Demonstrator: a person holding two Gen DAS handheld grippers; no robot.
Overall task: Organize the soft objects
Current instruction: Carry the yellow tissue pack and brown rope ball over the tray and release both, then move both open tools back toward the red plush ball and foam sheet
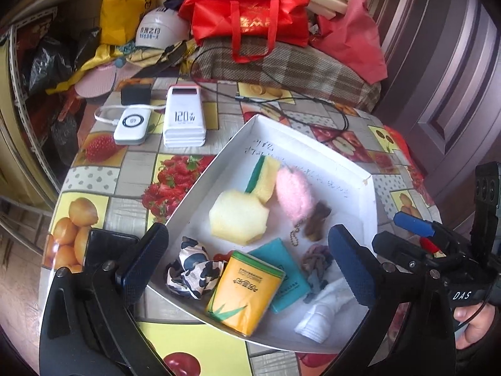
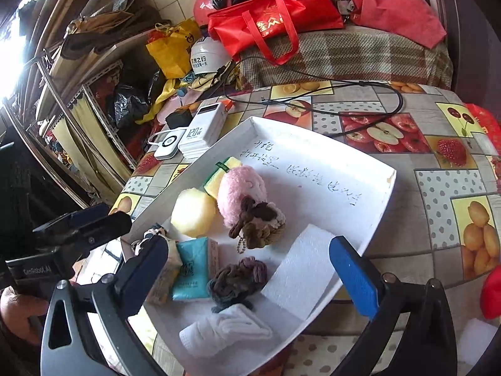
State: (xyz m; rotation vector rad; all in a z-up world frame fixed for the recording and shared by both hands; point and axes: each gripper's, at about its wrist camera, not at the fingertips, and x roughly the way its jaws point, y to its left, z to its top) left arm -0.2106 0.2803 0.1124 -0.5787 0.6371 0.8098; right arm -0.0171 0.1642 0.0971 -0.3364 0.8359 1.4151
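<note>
Both sets of jaws stand spread wide with nothing between the pads: left gripper [image 1: 250,260] and right gripper [image 2: 250,269] each hang over the near end of the shallow white cardboard tray [image 1: 313,138], gripping nothing. Tray sits on the round table with the fruit-print oilcloth [image 1: 131,169], one corner pointing at the far edge, handwriting on its bare floor. Inside the tray, toward its left side: yellow-and-green scouring sponge [image 1: 266,175], pale yellow foam block [image 1: 236,221] touching it, pink fluffy plush keychain [image 1: 294,195] just beside both. Small brown knitted toy [image 2: 256,222] leans on the plush. Near end of the tray: orange tissue pack [image 1: 245,291] overlapping a teal tissue pack [image 1: 285,272], cow-print crumpled cloth [image 1: 191,266] at the left wall, braided mauve-grey scrunchie [image 2: 238,279], rolled white towel [image 2: 225,332] at the near corner. White foam slab [image 2: 303,269] lies against the tray's right wall, seen in the right wrist view. Off the tray, toward the table's far-left edge: large white power bank marked 120W [image 1: 184,119], small white power bank [image 1: 133,125], black cable [image 2: 360,106] looping across the far edge. Beyond the table, a red tote bag [image 1: 250,15] on a plaid-covered surface. A hand [image 1: 472,322] holds the right gripper's handle.
</note>
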